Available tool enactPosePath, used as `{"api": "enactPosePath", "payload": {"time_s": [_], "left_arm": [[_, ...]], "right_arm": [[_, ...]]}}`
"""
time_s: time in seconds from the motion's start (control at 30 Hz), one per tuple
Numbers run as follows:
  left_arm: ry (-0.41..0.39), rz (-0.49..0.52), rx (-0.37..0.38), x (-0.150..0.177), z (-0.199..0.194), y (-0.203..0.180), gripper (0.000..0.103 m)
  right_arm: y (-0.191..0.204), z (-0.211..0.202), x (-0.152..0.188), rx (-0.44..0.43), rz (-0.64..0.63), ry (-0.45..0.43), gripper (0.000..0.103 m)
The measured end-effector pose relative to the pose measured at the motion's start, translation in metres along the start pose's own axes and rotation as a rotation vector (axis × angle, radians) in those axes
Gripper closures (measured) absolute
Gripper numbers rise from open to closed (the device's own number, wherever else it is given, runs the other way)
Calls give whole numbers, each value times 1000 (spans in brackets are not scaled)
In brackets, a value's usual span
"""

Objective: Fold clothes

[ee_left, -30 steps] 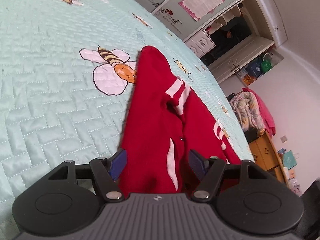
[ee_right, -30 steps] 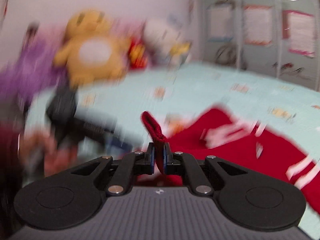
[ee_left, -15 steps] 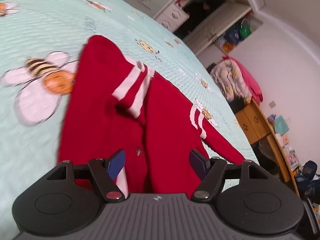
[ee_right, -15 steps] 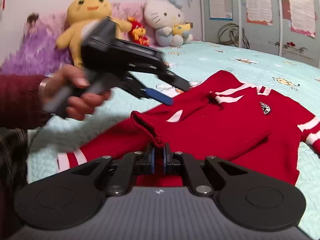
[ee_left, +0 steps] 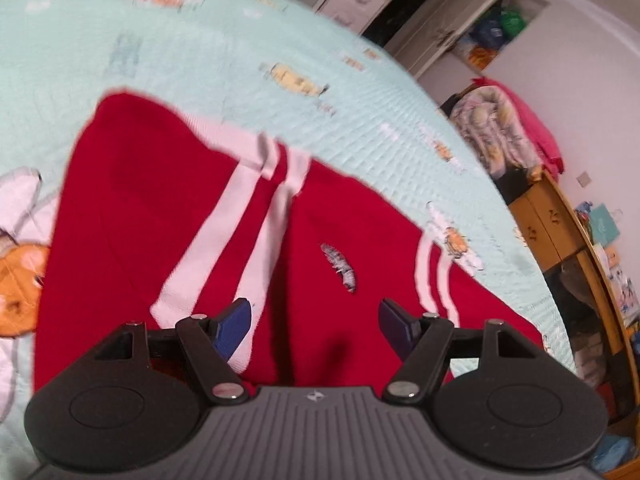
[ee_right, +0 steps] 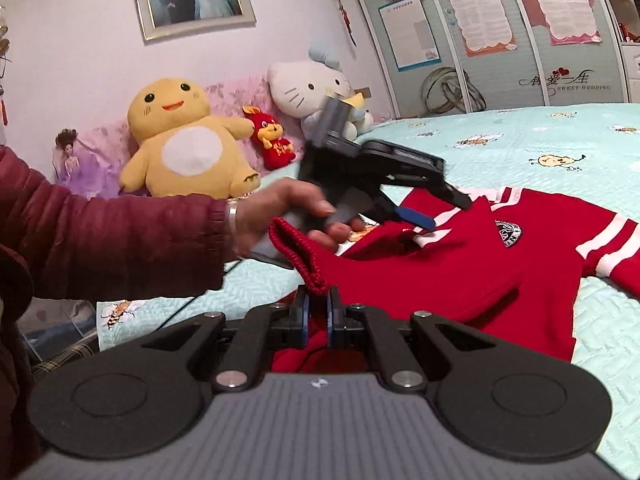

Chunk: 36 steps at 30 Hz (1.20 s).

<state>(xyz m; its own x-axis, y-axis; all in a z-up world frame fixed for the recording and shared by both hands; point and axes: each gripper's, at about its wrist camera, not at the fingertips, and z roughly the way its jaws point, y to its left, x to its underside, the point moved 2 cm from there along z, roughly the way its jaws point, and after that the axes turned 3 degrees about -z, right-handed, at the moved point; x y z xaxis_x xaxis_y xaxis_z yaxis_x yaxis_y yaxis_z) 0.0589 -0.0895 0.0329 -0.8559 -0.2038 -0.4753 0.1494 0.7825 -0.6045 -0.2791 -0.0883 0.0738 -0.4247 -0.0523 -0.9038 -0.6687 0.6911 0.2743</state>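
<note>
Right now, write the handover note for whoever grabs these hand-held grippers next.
Right hand-held gripper: shut on the ribbed cuff of the red knit sweater with white stripes, lifting it.
Left hand-held gripper: open, empty, hovering over the sweater's chest near the white-striped collar.
Sweater lies face up, mostly spread on the mint quilted bedspread, crest badge showing.
Done: one sleeve picked up.
Left: fold that sleeve across, then the other sleeve and the body.
</note>
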Motion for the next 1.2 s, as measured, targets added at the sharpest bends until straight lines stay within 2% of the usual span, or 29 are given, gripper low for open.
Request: {"api": "enactPosePath", "payload": {"time_s": [0.1, 0.17, 0.2, 0.23, 0.4, 0.5, 0.6, 0.73, 0.8, 0.87, 0.93, 1.0, 1.03, 1.07, 1.13, 1.2], "left_arm": [[-23, 10, 17, -2, -12, 4, 36], [-39, 20, 28, -3, -21, 6, 67], [-47, 25, 33, -4, -25, 7, 93], [-55, 30, 38, -5, -29, 8, 98], [-97, 56, 64, -8, -51, 14, 101], [-121, 71, 80, -10, -64, 17, 101], [-103, 58, 36, -5, -62, 32, 101], [-54, 23, 51, 13, -53, 46, 100], [-60, 11, 73, 17, -51, 48, 92], [-84, 3, 92, 15, -49, 45, 66], [-113, 12, 97, 11, -49, 41, 55], [-125, 32, 88, 8, -46, 34, 52], [-123, 44, 87, 7, -44, 30, 54], [-108, 66, 75, 5, -41, 26, 65], [-75, 114, 49, 1, -34, 18, 100], [-101, 133, 61, -6, -42, 13, 102]], "right_arm": [[2, 1, 3, -2, -20, 12, 96], [4, 4, 7, 1, -38, 35, 96], [5, 6, 9, -1, -43, 48, 96], [7, 9, 11, -5, -50, 62, 96], [18, 28, 19, -56, -91, 140, 96], [28, 32, 18, -97, -117, 154, 96], [35, 40, 20, -129, -137, 192, 96], [42, 51, 29, -137, -164, 258, 96], [42, 49, 30, -136, -149, 260, 96], [42, 46, 30, -135, -133, 259, 96], [40, 42, 28, -129, -115, 249, 96], [36, 39, 27, -125, -99, 239, 96], [34, 38, 26, -124, -92, 234, 96], [32, 37, 26, -123, -85, 229, 96], [32, 37, 26, -124, -85, 222, 96], [35, 38, 27, -128, -95, 217, 96]]}}
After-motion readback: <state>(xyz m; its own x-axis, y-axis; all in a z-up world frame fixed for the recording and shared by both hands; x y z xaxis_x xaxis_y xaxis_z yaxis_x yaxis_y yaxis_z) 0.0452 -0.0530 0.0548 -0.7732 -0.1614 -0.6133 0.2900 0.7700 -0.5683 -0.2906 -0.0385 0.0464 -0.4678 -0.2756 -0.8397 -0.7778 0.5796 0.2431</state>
